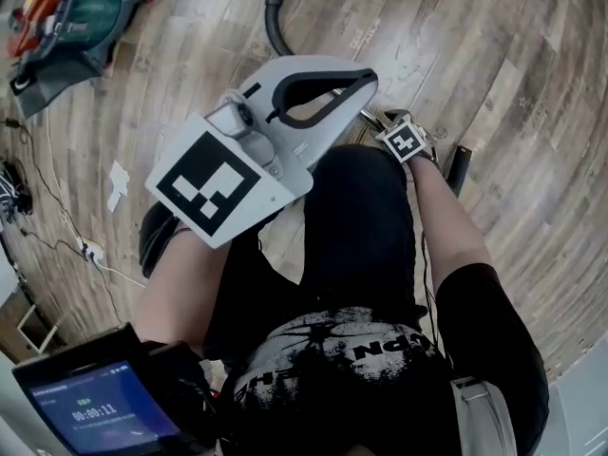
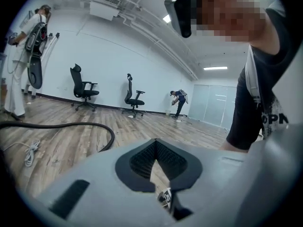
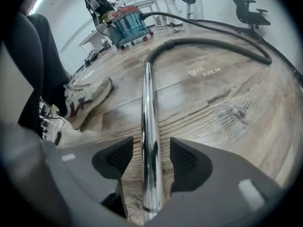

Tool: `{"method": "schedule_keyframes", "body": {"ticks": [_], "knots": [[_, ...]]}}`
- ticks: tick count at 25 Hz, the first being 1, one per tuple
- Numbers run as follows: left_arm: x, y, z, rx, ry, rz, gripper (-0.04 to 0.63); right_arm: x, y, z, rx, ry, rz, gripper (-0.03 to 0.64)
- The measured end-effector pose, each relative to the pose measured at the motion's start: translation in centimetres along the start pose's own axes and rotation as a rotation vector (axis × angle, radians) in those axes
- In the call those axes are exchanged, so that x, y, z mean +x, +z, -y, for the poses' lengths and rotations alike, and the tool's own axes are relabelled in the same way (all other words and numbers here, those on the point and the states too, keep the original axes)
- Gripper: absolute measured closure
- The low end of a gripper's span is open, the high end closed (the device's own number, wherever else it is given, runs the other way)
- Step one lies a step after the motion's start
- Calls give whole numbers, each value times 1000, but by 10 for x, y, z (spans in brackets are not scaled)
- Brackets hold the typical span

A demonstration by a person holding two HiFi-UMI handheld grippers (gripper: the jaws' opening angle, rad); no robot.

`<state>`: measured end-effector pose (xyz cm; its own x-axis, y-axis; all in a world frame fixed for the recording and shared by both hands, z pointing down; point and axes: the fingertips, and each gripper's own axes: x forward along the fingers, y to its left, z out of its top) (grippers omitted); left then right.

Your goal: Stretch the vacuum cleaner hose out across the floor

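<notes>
A black vacuum hose (image 3: 208,44) curves over the wood floor from the teal and red vacuum cleaner (image 3: 125,25) to a chrome tube (image 3: 147,126). That tube runs lengthwise between the jaws of my right gripper (image 3: 150,145). Its pads stand open on either side, with a gap to the metal. In the head view its marker cube (image 1: 404,141) sits low, beside my leg. My left gripper (image 1: 366,82) is held higher in front of my body. It is shut (image 2: 155,145) and holds nothing. A stretch of hose (image 2: 71,125) lies on the floor beyond it.
The vacuum cleaner (image 1: 66,17) stands at the top left of the head view, with cables and a power strip (image 1: 90,252) along the left. My shoe (image 3: 87,100) is left of the tube. Two office chairs (image 2: 83,89) and people stand by the far wall.
</notes>
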<state>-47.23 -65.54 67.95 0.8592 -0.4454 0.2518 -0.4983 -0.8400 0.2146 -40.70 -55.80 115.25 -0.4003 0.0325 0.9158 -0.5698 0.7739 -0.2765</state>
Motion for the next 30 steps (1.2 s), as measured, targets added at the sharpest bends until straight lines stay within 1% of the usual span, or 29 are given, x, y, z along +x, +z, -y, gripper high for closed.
{"method": "schedule_keyframes", "body": {"ticks": [1, 2, 4, 6, 8, 12, 13, 18, 23, 25, 29, 30], "knots": [[0, -10, 3, -6, 16, -12, 594, 16, -8, 5, -8, -8, -11, 385], [2, -19, 6, -7, 29, -22, 594, 30, -18, 10, -13, -19, -22, 418], [0, -29, 11, -19, 50, -23, 594, 40, -30, 13, -23, -58, -26, 420], [-8, -29, 10, -60, 71, -2, 594, 39, -28, 13, -25, -95, -7, 431], [-18, -29, 7, -89, 88, 9, 594, 38, -23, 10, -34, -116, -11, 431], [-24, -31, 3, -99, 114, -6, 594, 40, -22, 12, -78, -185, -16, 433], [-24, -30, 3, -100, 114, -7, 594, 41, -24, 13, -80, -190, -16, 433], [-24, -31, 3, -107, 115, -12, 594, 38, -21, 10, -86, -140, -68, 437], [-26, -34, 2, -116, 124, -22, 594, 37, -21, 13, -81, -115, -107, 439], [-27, -40, 1, -118, 129, -30, 594, 37, -22, 14, -78, -111, -125, 440], [-34, -58, -3, -149, 145, -69, 594, 36, -30, 16, -55, -100, -181, 440], [-35, -61, -4, -157, 148, -74, 594, 37, -28, 16, -56, -88, -178, 440]]}}
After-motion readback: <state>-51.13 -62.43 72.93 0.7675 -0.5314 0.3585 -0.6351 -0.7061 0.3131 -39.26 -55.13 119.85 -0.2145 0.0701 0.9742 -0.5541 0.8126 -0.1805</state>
